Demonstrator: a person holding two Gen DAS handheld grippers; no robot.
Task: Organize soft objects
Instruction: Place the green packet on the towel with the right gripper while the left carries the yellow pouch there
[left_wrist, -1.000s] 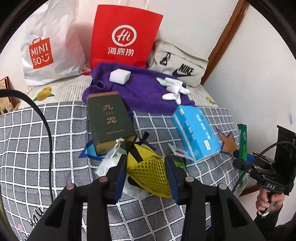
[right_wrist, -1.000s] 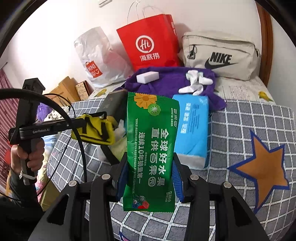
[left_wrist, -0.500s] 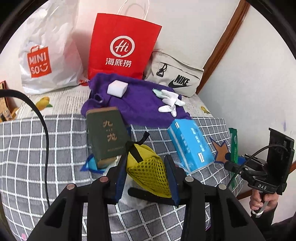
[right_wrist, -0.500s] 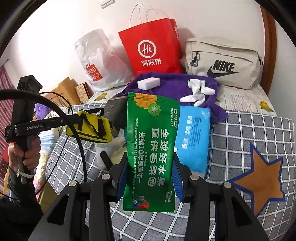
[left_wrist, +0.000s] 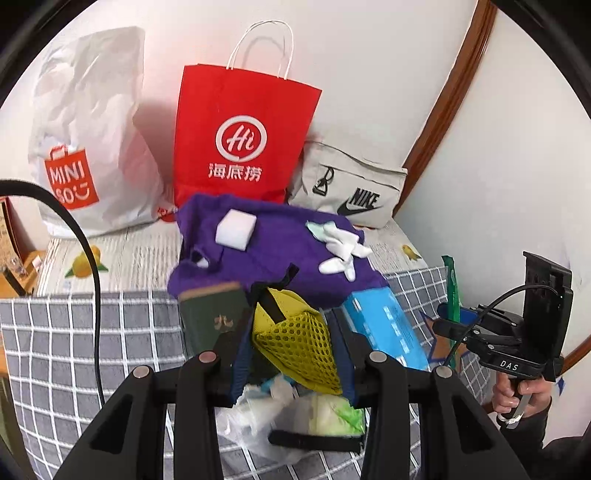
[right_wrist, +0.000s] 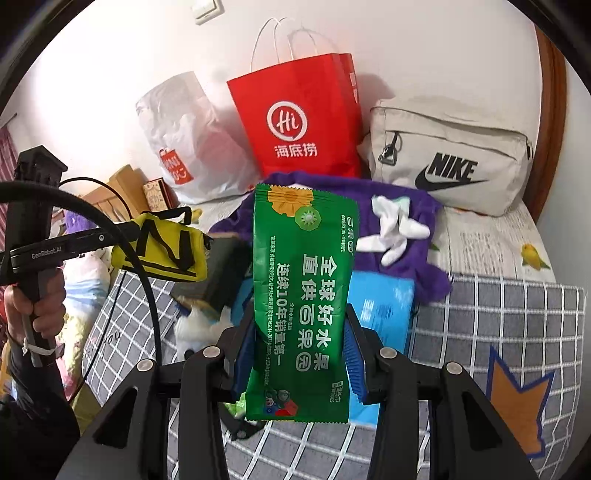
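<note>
the bed (left_wrist: 74, 332) with its grey checked cover spreads under everything. at its far side the red paper bag (left_wrist: 243, 136) stands against the wall, a white shopping bag (left_wrist: 88, 147) beside it and a beige pouch (left_wrist: 351, 188) on its other side. in front of the red bag lies a purple cloth (left_wrist: 273, 251) bearing a white sponge (left_wrist: 236, 229) and white socks (left_wrist: 341, 251). nearer than the cloth lies a blue tissue pack (left_wrist: 384, 328). my left gripper (left_wrist: 291, 350) is clamped on a yellow mesh pouch (left_wrist: 295, 343), lifted above the bed. my right gripper (right_wrist: 299, 354) grips a green packet (right_wrist: 301, 295) upright, in front of the red bag.
</note>
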